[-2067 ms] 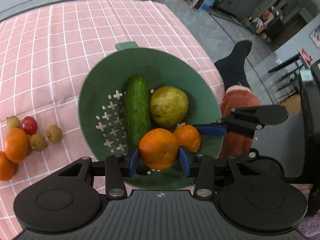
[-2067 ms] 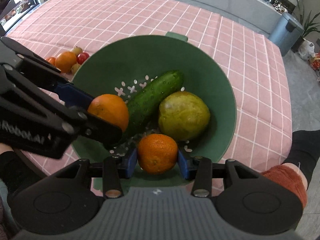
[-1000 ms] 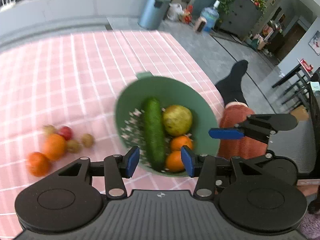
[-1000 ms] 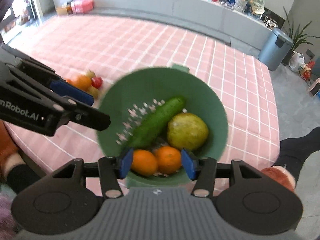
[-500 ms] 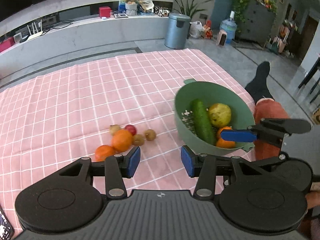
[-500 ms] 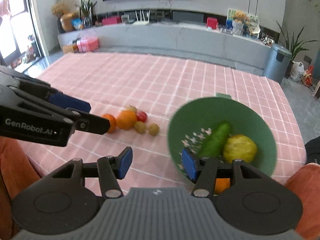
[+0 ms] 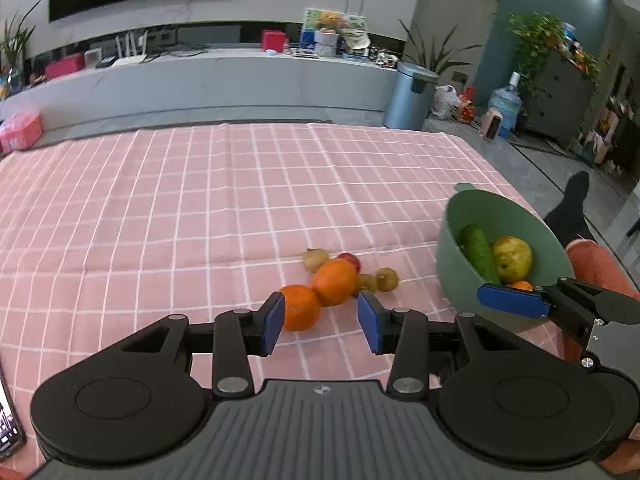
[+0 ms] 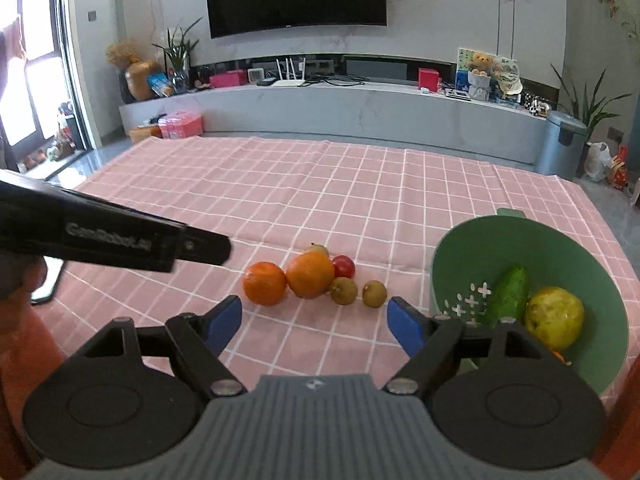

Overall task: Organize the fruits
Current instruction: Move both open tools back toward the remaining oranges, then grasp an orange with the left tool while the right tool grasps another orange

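Observation:
A green colander (image 7: pixel 460 272) (image 8: pixel 560 248) stands at the table's right edge. It holds a cucumber (image 8: pixel 506 296), a yellow-green pear (image 8: pixel 554 322) and oranges, mostly hidden. On the pink checked cloth lie two oranges (image 7: pixel 298 306) (image 7: pixel 335 282), a red tomato (image 8: pixel 344 266) and small brown fruits (image 8: pixel 375 293). My left gripper (image 7: pixel 321 322) is open and empty just in front of the nearer orange (image 8: pixel 265 283). My right gripper (image 8: pixel 314 324) is open wide and empty, held back near the table's front edge.
A phone (image 8: pixel 50 280) lies on the cloth at the left. A person's leg in a black sock (image 7: pixel 572 208) is beside the table on the right. A grey counter and a bin (image 7: pixel 410 96) stand beyond the far edge.
Both grippers let go of their oranges into the colander and pulled back and up. The left one swung left to the fruit pile. The right one opened wider.

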Available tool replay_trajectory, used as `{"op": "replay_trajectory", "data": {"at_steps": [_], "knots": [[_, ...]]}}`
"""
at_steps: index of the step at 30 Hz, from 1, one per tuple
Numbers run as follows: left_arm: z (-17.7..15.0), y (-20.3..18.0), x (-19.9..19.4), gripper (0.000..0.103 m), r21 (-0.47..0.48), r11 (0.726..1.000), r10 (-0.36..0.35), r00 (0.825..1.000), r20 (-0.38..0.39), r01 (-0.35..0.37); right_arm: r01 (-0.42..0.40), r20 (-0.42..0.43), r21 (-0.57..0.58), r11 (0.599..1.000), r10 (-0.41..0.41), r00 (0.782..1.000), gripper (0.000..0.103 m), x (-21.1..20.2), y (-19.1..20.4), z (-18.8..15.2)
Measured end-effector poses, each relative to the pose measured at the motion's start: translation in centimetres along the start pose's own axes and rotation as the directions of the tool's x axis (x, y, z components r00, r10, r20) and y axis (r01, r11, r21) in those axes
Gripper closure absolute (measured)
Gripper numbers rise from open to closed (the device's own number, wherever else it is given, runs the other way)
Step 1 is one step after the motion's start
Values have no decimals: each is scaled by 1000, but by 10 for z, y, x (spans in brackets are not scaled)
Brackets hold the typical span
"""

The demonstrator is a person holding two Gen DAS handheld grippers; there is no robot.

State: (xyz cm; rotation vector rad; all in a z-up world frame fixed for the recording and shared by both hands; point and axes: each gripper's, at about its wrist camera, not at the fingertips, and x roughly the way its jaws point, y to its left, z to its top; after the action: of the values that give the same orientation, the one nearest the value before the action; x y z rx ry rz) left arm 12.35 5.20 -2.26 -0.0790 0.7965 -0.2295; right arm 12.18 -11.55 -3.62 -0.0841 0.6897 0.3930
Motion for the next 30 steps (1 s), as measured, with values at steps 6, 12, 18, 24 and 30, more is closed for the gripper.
{"op": "replay_trajectory", "data": {"at_steps": [6, 12, 18, 24, 30], "knots": [[-5, 12, 9, 54, -36, 998, 43, 999, 14, -43, 26, -4, -33, 999, -26, 1000, 37, 24, -1, -1], [-7, 22, 31, 54, -70, 998, -10, 999, -52, 7, -37, -21, -138, 990, 35, 999, 52, 46, 1, 3], [-10, 20, 51, 54, -24, 999, -24, 996, -87, 22, -51, -62, -231, 972, 37, 997, 52, 71, 1, 9], [-12, 26, 67, 45, -29, 999, -32, 995, -91, 29, -53, -53, -338, 940, 38, 998, 52, 91, 8, 9], [-12, 31, 80, 43, -46, 998, -39, 992, -119, 34, -53, -59, -465, 884, 29, 998, 53, 109, 17, 3]]}}
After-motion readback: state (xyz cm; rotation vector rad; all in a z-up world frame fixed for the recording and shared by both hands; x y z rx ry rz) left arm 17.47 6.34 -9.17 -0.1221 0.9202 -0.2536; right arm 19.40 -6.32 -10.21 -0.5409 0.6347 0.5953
